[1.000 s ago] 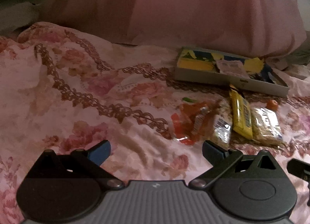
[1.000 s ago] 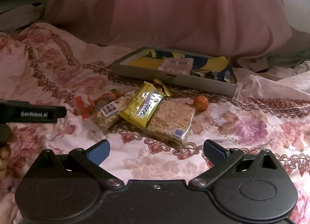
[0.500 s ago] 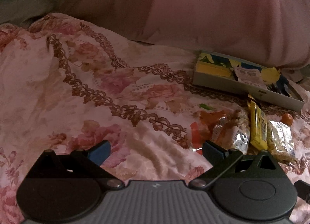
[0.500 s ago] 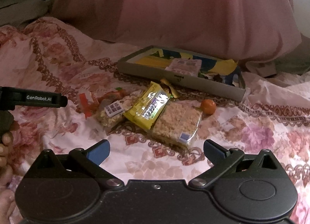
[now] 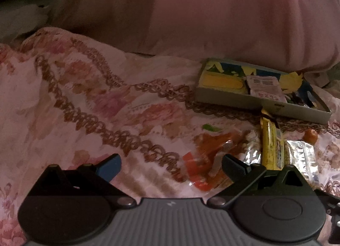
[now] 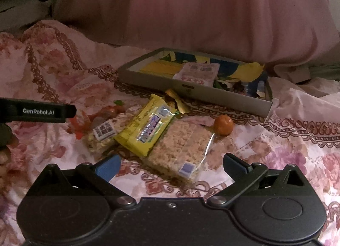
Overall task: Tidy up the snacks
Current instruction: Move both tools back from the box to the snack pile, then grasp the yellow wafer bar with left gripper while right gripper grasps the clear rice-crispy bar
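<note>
On the bed | both tools, left tool (image 5: 171, 166) and right tool (image 6: 171, 165), gaped empty | risk: overlapping yellow packet (image 6: 146, 128) and rice bar (image 6: 180, 150) dragged together

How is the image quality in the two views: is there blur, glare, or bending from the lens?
Left wrist view: dim, pink cast, soft and smeared; the orange wrapper is blurred. Right wrist view: sharper; the QR label is distinct, glare on the yellow packet. Both views: fisheye bending at the edges, dark corners.
</note>
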The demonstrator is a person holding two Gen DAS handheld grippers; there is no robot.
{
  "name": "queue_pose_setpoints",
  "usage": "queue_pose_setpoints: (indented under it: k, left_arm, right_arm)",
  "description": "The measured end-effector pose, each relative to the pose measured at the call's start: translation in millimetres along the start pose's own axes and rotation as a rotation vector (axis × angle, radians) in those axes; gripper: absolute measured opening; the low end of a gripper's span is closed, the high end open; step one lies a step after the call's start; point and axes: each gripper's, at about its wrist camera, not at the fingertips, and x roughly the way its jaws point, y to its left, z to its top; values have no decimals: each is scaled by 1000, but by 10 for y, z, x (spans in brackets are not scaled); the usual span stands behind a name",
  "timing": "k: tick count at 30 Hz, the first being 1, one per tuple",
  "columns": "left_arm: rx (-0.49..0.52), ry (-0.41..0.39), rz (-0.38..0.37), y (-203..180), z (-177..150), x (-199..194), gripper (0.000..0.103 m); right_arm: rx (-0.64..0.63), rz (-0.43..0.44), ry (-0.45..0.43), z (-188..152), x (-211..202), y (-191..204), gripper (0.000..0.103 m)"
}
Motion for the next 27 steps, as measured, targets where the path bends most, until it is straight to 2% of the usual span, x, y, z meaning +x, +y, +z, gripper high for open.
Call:
queue_pose_setpoints:
  k: [8, 18, 24, 27]
  left_arm:
    - [-14, 17, -14, -218, 77, 126, 103]
    - [-2, 16, -52, -571, 176, 268, 103]
    - [28, 29, -142, -756, 201, 364, 103]
    - [40, 42, -216, -788, 211, 416, 103]
  right_arm:
    - [100, -28, 12, -5, 159, -244, 102]
    - [143, -39, 47, -52, 277, -360, 102]
    - [140, 12, 67, -170, 409, -322, 102]
    - [101, 31, 40, -168, 438, -242, 102]
